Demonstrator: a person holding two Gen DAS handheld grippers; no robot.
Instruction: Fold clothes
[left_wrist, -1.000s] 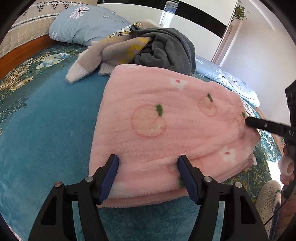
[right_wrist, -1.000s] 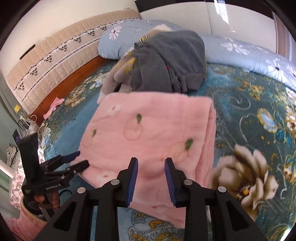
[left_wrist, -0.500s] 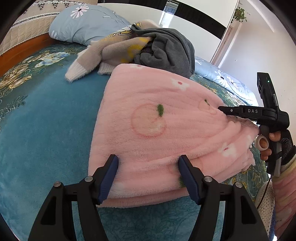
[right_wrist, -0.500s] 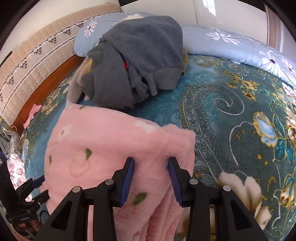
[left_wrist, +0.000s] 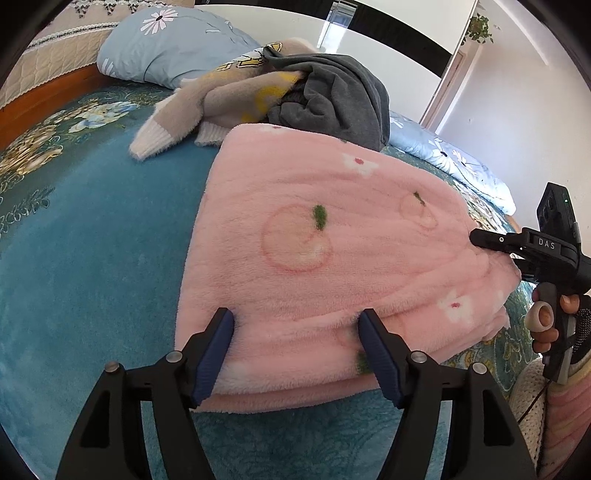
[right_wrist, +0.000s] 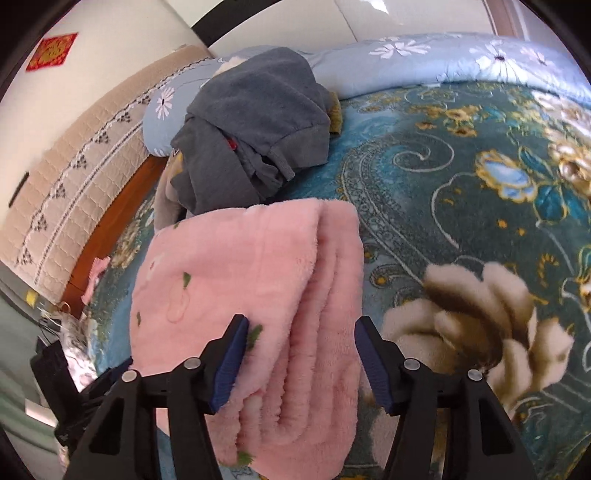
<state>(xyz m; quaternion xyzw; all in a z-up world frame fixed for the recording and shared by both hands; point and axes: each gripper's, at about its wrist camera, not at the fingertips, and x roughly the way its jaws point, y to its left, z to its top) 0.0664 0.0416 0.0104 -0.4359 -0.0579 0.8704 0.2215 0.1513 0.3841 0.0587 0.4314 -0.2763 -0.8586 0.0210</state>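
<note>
A folded pink fleece garment (left_wrist: 332, 240) with peach and flower prints lies on the bed. My left gripper (left_wrist: 295, 347) is open, its blue-padded fingers (left_wrist: 216, 350) resting against the garment's near edge. My right gripper (right_wrist: 301, 363) is open, straddling the stacked folded edge of the same pink garment (right_wrist: 240, 280). In the left wrist view the right gripper (left_wrist: 495, 247) touches the garment's right side. In the right wrist view the left gripper (right_wrist: 92, 391) shows dimly at lower left.
A pile of unfolded clothes, a grey one (left_wrist: 332, 99) (right_wrist: 255, 122) over a beige and yellow one (left_wrist: 221, 99), sits behind the pink garment. Light blue flowered pillows (left_wrist: 170, 40) (right_wrist: 424, 59) lie at the headboard. The teal floral bedspread (left_wrist: 85, 229) (right_wrist: 480, 206) surrounds everything.
My right gripper has opened wider and drawn back along the pink garment's folded edge. The left gripper has stayed put at the near edge.
</note>
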